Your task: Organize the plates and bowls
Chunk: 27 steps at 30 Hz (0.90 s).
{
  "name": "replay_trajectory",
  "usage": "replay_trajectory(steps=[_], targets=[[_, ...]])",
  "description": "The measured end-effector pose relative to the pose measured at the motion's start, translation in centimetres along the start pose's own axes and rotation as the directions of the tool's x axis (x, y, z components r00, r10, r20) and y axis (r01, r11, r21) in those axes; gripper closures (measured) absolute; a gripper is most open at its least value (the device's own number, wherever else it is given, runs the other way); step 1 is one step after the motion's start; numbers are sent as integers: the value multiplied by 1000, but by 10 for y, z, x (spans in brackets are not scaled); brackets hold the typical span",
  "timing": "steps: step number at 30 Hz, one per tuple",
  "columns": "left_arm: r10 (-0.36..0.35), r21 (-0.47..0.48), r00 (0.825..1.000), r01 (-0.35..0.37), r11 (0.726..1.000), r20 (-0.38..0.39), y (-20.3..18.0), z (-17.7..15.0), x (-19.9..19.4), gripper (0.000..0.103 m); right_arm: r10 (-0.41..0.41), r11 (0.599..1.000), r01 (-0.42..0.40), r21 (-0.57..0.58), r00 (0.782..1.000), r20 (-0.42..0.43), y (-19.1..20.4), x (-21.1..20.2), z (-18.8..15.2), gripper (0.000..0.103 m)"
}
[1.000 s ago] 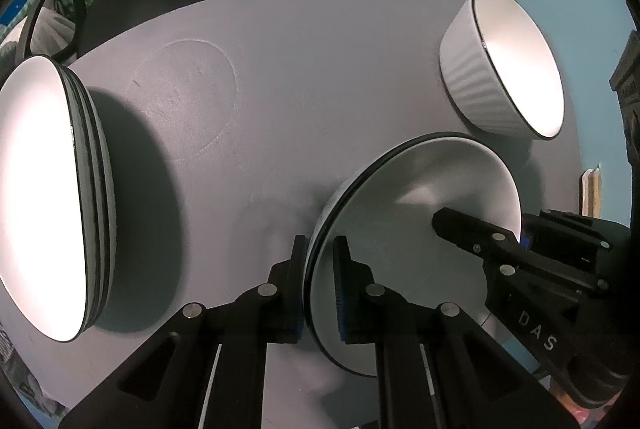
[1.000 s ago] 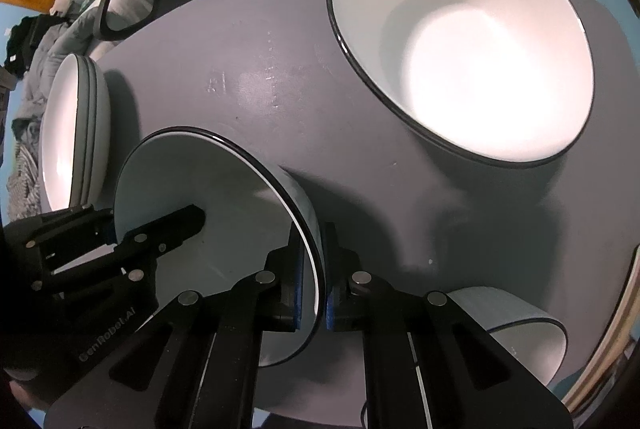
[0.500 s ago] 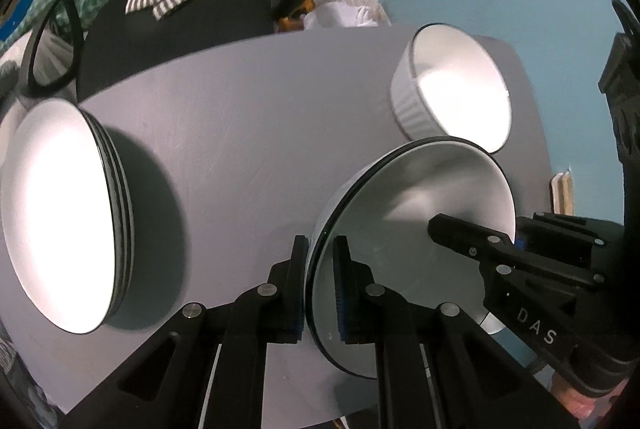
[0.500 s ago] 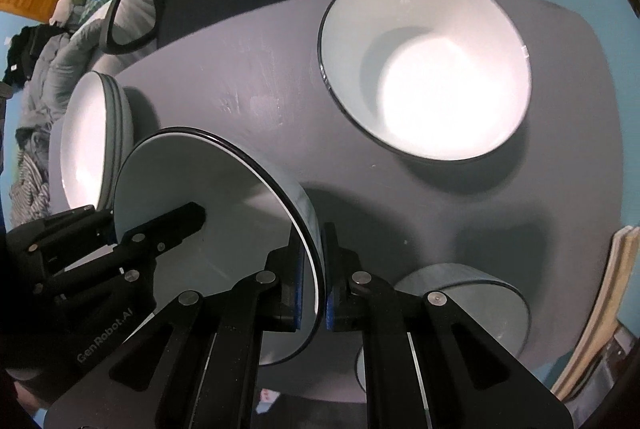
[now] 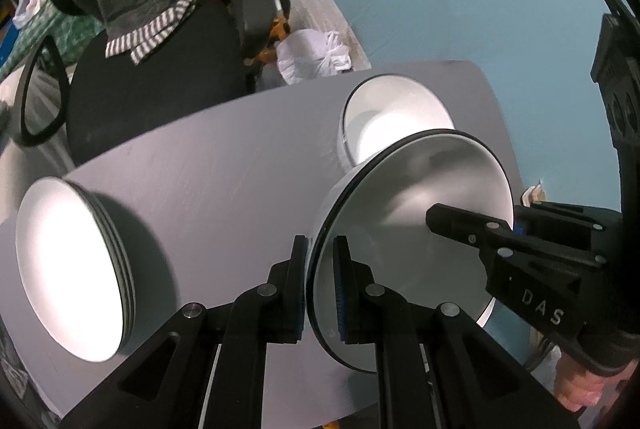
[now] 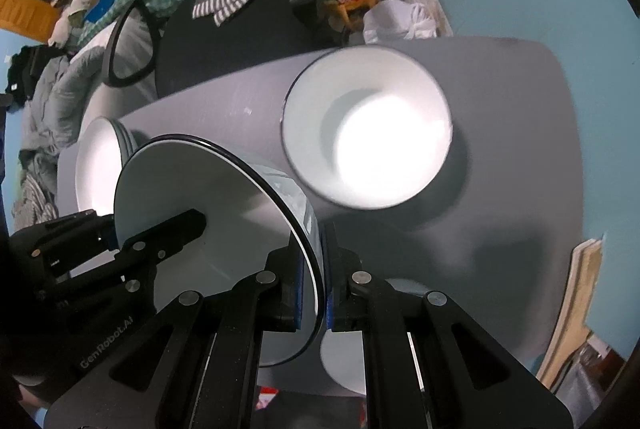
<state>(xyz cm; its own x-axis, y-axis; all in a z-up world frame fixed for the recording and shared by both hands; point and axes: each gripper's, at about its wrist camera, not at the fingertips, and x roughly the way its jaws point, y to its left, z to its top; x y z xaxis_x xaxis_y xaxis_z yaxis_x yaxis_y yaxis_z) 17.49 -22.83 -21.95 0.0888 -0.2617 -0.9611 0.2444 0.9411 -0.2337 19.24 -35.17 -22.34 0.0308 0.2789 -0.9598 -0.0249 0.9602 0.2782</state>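
Observation:
A white plate with a black rim hangs above the grey table, held at opposite edges by both grippers. My left gripper is shut on its near rim. My right gripper is shut on the other rim and shows in the left wrist view at the right gripper. In the right wrist view the plate is tilted, with the left gripper at its far edge. A stack of plates lies at the table's left. A deep white bowl stands behind.
A small bowl sits under the right gripper, mostly hidden. A black office chair with draped clothing stands beyond the table. Wooden boards lean by the right edge. The floor is blue, with a white bag on it.
Both grippers have risen with the plate between them. The table, the plate stack and the bowl now look smaller and farther below.

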Motion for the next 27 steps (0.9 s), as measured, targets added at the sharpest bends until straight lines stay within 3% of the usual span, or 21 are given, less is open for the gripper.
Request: replay_trajectory(steps=[15,27], targets=[[34,51,999,-34,998,-10,-28,55,21,92,7,997,-7,74,1000,5,-48,-4,38,95],[76,96,996,-71,993,-46,-36,73,43,92,36,990,-33,140,999,-21,-70,9,56,95]])
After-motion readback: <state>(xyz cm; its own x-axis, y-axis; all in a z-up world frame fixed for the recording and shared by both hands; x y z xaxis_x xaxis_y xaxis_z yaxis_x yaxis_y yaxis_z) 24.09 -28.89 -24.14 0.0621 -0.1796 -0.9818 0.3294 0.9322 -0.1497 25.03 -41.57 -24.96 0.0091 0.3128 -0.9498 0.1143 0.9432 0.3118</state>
